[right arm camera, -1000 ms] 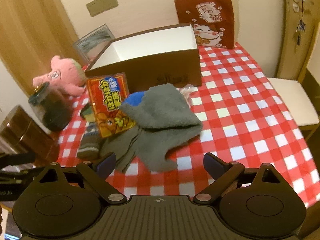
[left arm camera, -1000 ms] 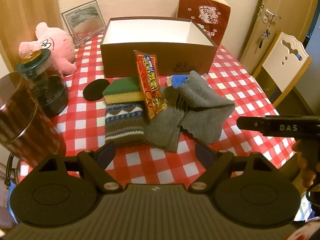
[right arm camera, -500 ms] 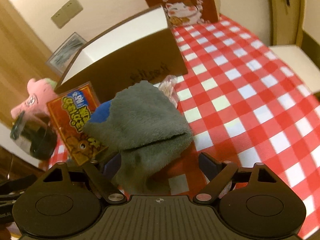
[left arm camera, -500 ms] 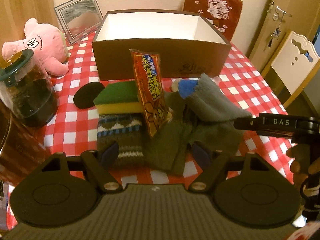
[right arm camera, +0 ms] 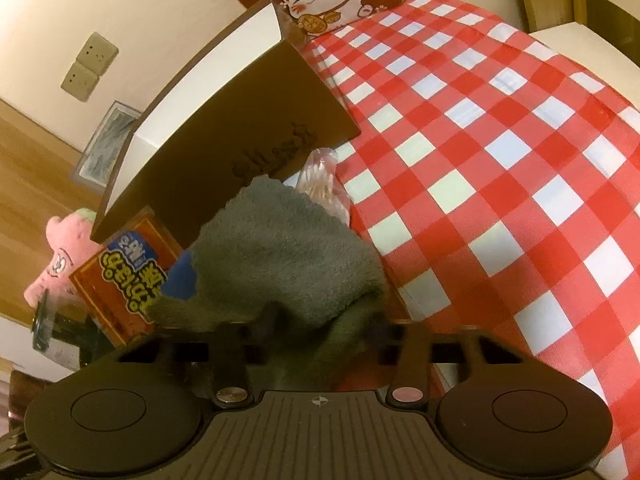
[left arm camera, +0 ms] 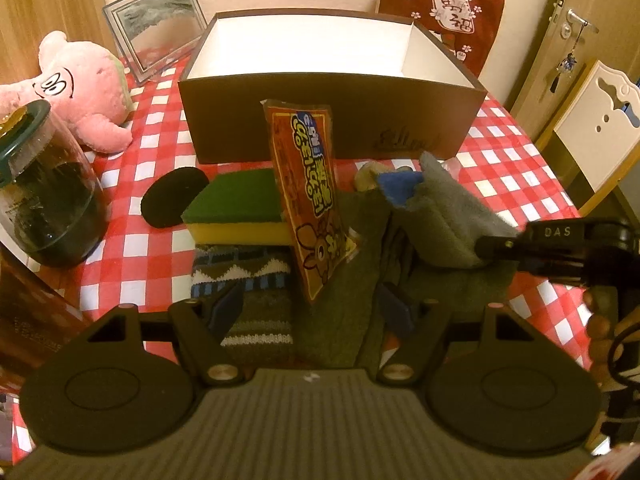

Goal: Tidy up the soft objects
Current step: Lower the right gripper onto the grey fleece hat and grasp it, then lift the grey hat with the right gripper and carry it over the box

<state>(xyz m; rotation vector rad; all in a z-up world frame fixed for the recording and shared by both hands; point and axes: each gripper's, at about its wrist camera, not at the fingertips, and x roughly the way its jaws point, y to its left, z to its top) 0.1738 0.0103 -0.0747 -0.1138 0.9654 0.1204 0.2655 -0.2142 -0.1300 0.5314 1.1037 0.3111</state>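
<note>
Setting: a tabletop (left arm camera: pixel 132 152) under a red-and-white checked cloth is seen, with a wall and a wooden door at the far side.
Task's thing: a grey fleece cloth (right arm camera: pixel 288 256) is heaped at the near right of the pile of soft items, just in front of the open brown box (left arm camera: pixel 332 136), whose white inside appears empty.
Change at the cloth: a second ago the right gripper (right arm camera: pixel 320 328) was held back from the pile with its jaws spread wide; it has since been rolled, brought down and forward, and its jaws are now closing on the near fold of the grey cloth, which is seen bunched between them.
Meaning for the task: the grasp is judged to be just forming; the lift and the carry to the box are not yet done.
Left gripper (left arm camera: pixel 312 304): it has been moved nearer the pile; its jaws are closing slightly but are still wide, and nothing is held, though the patterned knit sock (left arm camera: pixel 244 276) and a dark green cloth (left arm camera: pixel 340 300) lie under them.
Neighbours: a snack packet (left arm camera: pixel 312 196) leans on a green-and-yellow sponge (left arm camera: pixel 240 212) to the left of the grey cloth; a blue item (left arm camera: pixel 400 188) is tucked at its far edge.
Further out: a pink plush (left arm camera: pixel 80 88) and a glass jar (left arm camera: pixel 44 192) stand at the left, unmoved.
Risk: the dark green cloth beneath could be dragged up with the grey one.
</note>
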